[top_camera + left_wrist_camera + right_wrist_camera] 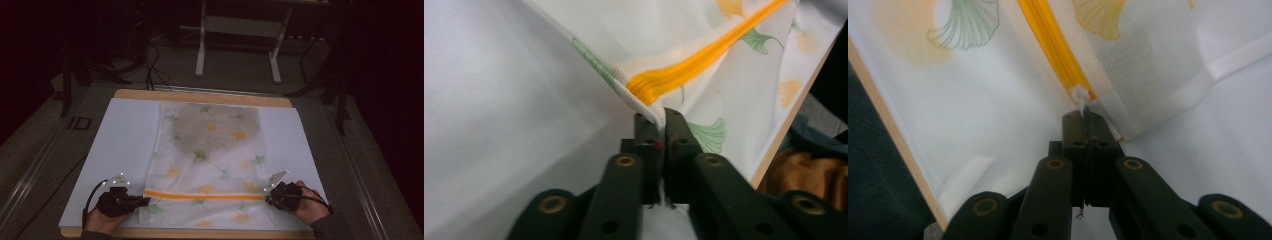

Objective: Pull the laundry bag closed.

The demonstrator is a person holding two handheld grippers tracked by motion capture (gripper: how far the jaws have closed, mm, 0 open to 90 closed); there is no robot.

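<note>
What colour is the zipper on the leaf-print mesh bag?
Orange-yellow zipper, clearest in the right gripper view.

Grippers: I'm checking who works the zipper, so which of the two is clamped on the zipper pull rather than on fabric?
The right gripper: its jaws pinch the white zipper pull, while the left gripper holds the bag's corner.

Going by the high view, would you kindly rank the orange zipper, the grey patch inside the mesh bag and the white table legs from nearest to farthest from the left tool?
1. Orange zipper: beside the left tool, running right.
2. Grey patch: mid-table, in the bag's far half.
3. White table legs: on the floor beyond the table.
</note>
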